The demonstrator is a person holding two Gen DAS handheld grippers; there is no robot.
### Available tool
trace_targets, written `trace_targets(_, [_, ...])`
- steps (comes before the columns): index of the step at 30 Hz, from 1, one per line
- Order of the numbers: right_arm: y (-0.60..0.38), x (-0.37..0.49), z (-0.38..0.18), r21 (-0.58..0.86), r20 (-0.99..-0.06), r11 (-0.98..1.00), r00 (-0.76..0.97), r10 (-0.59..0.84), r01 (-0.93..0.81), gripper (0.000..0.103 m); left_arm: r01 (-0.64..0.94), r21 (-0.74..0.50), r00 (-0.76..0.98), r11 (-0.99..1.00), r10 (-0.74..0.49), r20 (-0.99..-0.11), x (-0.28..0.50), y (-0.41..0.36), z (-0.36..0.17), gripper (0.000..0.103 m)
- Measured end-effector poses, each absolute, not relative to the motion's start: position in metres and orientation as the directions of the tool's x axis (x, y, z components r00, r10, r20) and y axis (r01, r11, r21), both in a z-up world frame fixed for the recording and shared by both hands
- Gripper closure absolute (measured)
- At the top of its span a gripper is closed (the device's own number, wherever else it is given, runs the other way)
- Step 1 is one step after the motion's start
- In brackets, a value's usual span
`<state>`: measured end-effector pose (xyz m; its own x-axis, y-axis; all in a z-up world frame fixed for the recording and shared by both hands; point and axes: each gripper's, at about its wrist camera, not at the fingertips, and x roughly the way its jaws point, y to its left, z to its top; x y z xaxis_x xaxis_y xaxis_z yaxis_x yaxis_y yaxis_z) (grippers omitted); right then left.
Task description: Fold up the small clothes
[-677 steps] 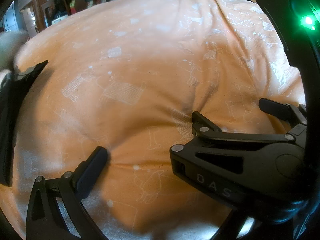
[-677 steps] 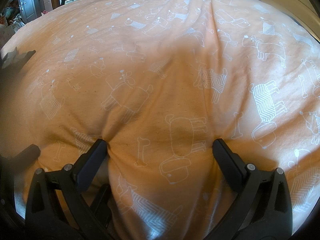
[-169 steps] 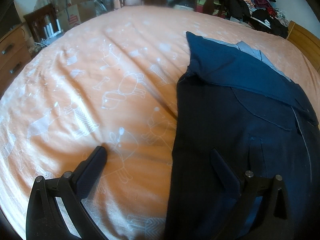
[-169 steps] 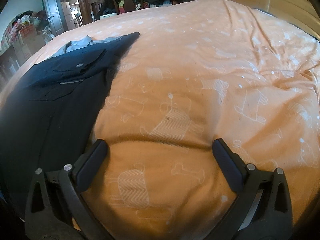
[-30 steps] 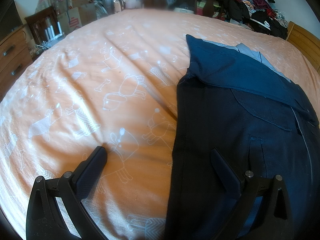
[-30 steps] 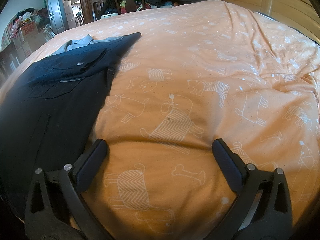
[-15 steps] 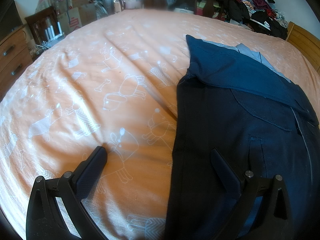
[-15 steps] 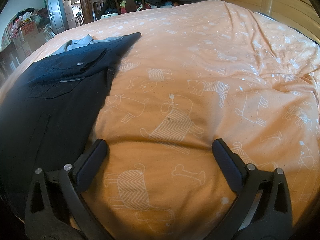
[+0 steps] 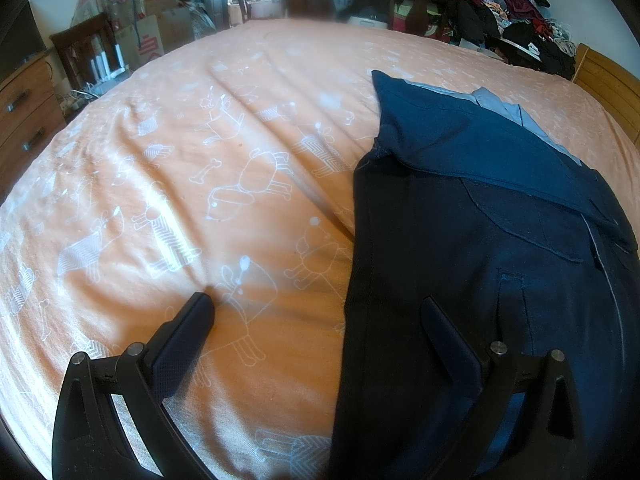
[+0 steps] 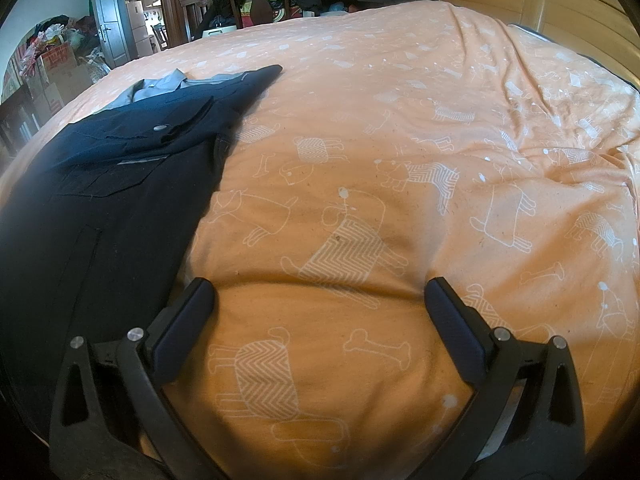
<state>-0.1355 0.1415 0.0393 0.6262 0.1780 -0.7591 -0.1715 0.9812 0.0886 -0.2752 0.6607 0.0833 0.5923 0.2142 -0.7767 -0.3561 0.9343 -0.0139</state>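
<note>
Setting: bedroom; bed (image 9: 224, 128) under an orange cover printed with white dogs and bones; clutter and heaped clothes along the far side.

Item 1, trousers (image 9: 472, 264): dark navy, laid flat on the bed, top portion turned down over the lower as a fold, pale lining showing at the far edge. Button and pocket flap visible in the right wrist view (image 10: 100, 184).

Item 2, left hand-held gripper (image 9: 316, 312): jaws spread wide, empty. Its right finger lies over the trousers, its left finger on bare cover; the garment's long edge runs between them, just ahead.

Item 3, right hand-held gripper (image 10: 320, 300): jaws spread wide, empty, resting on bare cover. Trousers lie just beside its left finger and run ahead to its left.

Change noted: none over the last seconds; both hand-held grippers and the garment sit as before. Much earlier the bed held no trousers in view.

Assessment: a pause after one fold. Likely next, grasp the near end and fold again; the thick layered cloth may slip from a shallow grip.
</note>
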Motion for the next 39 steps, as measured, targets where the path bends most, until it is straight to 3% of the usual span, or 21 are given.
trace_targets(39, [0.1410, -0.1354, 0.0396, 0.082, -0.759, 0.981, 0.627, 0.175, -0.175, 0.000, -0.357, -0.017, 0.595, 0.934, 0.213, -0.775, -0.2717, 0.6629, 0.0840, 0.000])
